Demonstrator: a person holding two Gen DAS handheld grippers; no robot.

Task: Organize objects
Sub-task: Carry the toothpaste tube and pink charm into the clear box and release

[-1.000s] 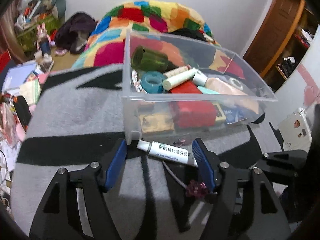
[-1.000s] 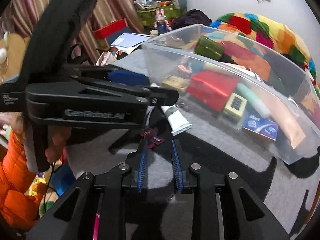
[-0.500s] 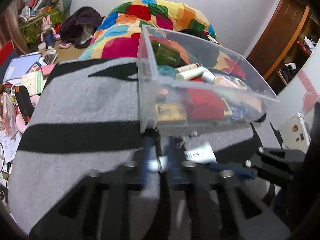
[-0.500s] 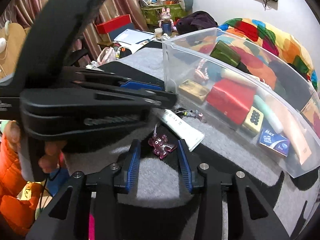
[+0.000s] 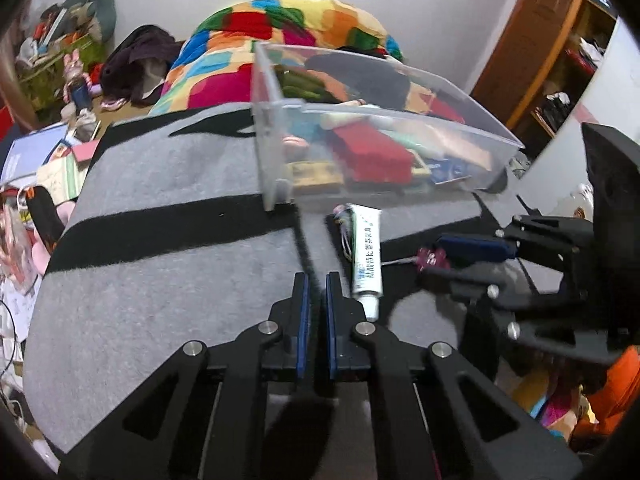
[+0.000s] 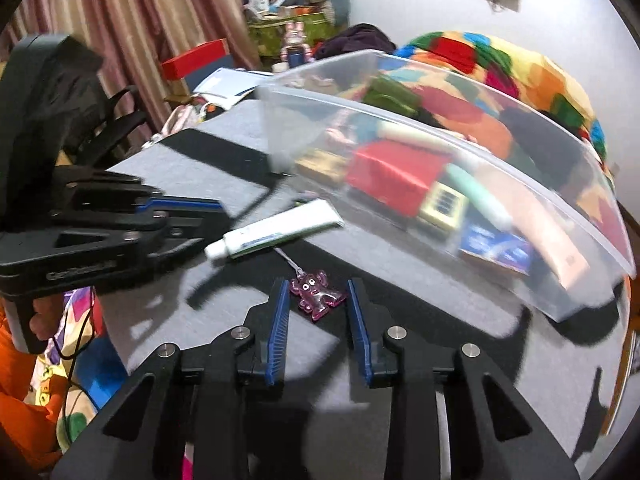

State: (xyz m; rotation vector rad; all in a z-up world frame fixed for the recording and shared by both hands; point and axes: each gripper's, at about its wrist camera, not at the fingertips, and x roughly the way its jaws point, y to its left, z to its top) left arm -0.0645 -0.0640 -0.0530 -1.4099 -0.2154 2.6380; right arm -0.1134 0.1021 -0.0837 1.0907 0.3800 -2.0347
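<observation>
The left gripper has let go of the white squeeze tube, fingers together, while the right gripper's fingers sit apart around the small purple see-through charm.

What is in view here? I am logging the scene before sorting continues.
Storage bin: one, clear, on the blanket, filled with items.
Red box: one, inside the bin.
Ointment tube: one, white and green, on the blanket beside the bin.
Charm: one, purple, on the blanket between the right gripper's fingers.
Blanket: one, grey with black stripes.
Left gripper: nearly shut, empty, beside the tube.
Right gripper: open around the charm.
</observation>
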